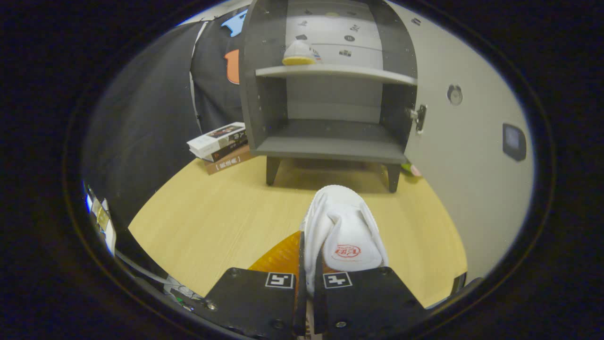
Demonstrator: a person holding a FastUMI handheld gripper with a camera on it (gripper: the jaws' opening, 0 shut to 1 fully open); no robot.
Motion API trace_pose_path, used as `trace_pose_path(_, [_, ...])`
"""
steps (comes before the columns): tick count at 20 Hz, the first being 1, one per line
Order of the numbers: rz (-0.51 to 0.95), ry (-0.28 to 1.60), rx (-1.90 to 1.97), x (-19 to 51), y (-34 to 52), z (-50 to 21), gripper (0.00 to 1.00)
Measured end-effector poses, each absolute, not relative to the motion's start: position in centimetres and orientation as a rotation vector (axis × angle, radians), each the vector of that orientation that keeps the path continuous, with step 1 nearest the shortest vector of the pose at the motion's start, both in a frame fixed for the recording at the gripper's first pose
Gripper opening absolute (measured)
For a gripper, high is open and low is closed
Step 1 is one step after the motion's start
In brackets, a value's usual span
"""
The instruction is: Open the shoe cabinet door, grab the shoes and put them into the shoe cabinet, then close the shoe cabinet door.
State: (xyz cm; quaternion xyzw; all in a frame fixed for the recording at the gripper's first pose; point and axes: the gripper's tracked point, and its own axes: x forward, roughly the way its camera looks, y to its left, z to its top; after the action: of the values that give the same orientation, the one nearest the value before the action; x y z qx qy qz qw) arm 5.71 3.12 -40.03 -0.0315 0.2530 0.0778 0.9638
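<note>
- The gripper (306,283) is clenched on a white shoe (342,231): its two fingers pinch the shoe's side wall near the heel, and the toe points ahead toward the shoe cabinet (330,94).
- The shoe looks lifted clear of the tabletop (212,217), with its orange sole showing on the left side.
- The cabinet stands open beyond the shoe; its door (462,141) is swung out to the right, with the latch (419,117) at the door's near edge.
- A second shoe (299,53) already sits on the upper shelf (335,72), left of centre; the lower shelf (330,141) is bare.
- Risk: the pinch takes only a thin strip of the upper, so the shoe may twist or slip out if it is swung fast.
- Risk: the toe could catch the front lip of a shelf, or nudge the shoe already stored, if it goes in too low or too far left.
- Risk: drifting right may bump the open door and push it.
- Room: the tabletop between shoe and cabinet is open; a stack of books (222,146) lies just beside the cabinet's left leg, well off the straight path.
- The lower shelf offers the widest opening.
</note>
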Motion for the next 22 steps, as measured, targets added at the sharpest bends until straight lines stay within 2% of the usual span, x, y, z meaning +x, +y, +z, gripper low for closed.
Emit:
trace_pose_path(12, [0.146,0.254,-0.122,15.1,1.3,-19.3,0.10])
trace_pose_path(22, [0.119,0.213,-0.114,26.0,0.7,-12.2,0.10])
